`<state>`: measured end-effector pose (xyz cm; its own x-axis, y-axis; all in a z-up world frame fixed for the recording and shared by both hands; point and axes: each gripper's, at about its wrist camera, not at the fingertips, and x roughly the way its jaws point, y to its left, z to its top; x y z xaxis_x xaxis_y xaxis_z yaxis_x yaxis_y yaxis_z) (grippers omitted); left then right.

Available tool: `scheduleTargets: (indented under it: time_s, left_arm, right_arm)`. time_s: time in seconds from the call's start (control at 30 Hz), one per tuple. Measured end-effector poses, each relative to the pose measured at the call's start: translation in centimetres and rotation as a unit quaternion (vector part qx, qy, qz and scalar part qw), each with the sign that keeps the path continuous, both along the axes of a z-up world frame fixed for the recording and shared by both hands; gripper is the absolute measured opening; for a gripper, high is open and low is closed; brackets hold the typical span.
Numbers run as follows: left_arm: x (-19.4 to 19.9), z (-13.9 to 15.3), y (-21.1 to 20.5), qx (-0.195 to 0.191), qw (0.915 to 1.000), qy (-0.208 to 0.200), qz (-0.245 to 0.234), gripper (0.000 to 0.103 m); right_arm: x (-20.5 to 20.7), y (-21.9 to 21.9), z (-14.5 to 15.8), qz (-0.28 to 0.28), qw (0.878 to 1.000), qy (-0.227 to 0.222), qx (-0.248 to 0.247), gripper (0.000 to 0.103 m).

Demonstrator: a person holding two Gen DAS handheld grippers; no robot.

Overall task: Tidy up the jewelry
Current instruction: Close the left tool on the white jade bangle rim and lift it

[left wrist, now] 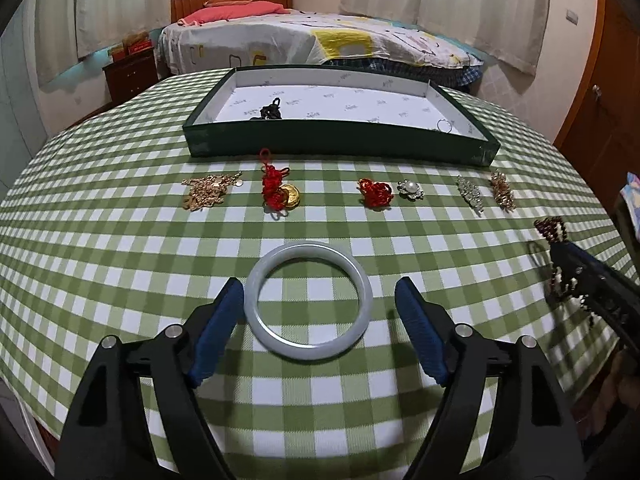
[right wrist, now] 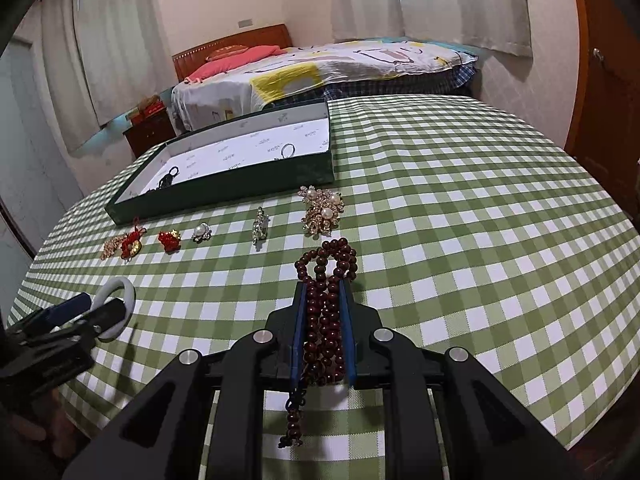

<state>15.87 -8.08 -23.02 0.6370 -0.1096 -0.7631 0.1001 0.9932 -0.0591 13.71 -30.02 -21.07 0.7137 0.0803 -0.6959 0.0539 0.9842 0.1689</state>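
Note:
A pale jade bangle (left wrist: 308, 300) lies flat on the green checked tablecloth between the open fingers of my left gripper (left wrist: 320, 292); the left pad touches its rim. It also shows in the right wrist view (right wrist: 116, 308). My right gripper (right wrist: 323, 292) is shut on a dark red bead bracelet (right wrist: 326, 280), held just above the cloth; the bracelet also shows in the left wrist view (left wrist: 554, 230). A green tray (left wrist: 340, 142) with a white lining stands at the back, holding a black cord piece (left wrist: 271, 111) and a small ring (left wrist: 444, 125).
In a row before the tray lie a gold chain (left wrist: 210, 192), a red knot with gold ingot (left wrist: 280, 190), a red knot (left wrist: 374, 193), a pearl brooch (left wrist: 410, 190), a crystal brooch (left wrist: 470, 192) and a gold brooch (left wrist: 502, 190). A bed stands beyond the table.

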Motion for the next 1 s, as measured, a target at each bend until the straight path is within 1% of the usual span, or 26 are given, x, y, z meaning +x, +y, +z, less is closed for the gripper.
scheduleTargets:
  time_s: [0.1, 0.17, 0.3, 0.47, 0.5, 0.53, 0.57, 0.7, 0.93, 1.0]
  left_arm:
    - [0.11, -0.23, -0.03, 0.004, 1.0, 0.002, 0.005, 0.078]
    - [0.33, -0.69, 0.1, 0.004, 0.9999, 0.013, 0.01, 0.078]
    - [0.34, -0.85, 0.25, 0.006, 0.9999, 0.008, 0.012, 0.079]
    - [0.19, -1.04, -0.16, 0.021, 0.9998, -0.001, 0.004, 0.078]
    - [0.14, -1.03, -0.07, 0.02, 0.9998, -0.003, 0.007, 0.075]
    - [0.13, -1.0, -0.12, 0.021, 0.9997, -0.004, 0.008, 0.07]
    - [0.07, -0.99, -0.11, 0.022, 0.9997, -0.007, 0.006, 0.069]
    - [-0.09, -0.97, -0.02, 0.023, 0.9997, -0.011, 0.003, 0.069]
    - [-0.46, -0.69, 0.44, 0.011, 0.9998, -0.015, 0.001, 0.069]
    - [-0.65, -0.46, 0.46, 0.014, 0.9997, -0.02, 0.0, 0.069]
  right_arm:
    - [0.08, 0.03, -0.09, 0.001, 1.0, 0.0, 0.005, 0.017]
    - [0.13, 0.11, -0.19, 0.003, 1.0, 0.0, 0.008, 0.017]
    - [0.15, 0.24, -0.29, 0.005, 1.0, 0.0, 0.008, 0.017]
    - [0.17, 0.46, -0.53, 0.008, 1.0, 0.003, 0.007, 0.017]
    - [0.17, 0.48, -0.56, 0.008, 1.0, 0.003, 0.006, 0.017]
    - [0.12, 0.43, -0.59, 0.008, 1.0, 0.004, 0.006, 0.017]
    - [0.14, 0.46, -0.64, 0.008, 1.0, 0.004, 0.006, 0.017]
    - [0.12, 0.64, -0.77, 0.009, 1.0, 0.005, 0.004, 0.017]
    - [0.12, 0.7, -0.78, 0.011, 1.0, 0.003, 0.001, 0.017]
    - [0.09, 0.76, -0.78, 0.012, 1.0, 0.001, 0.001, 0.017]
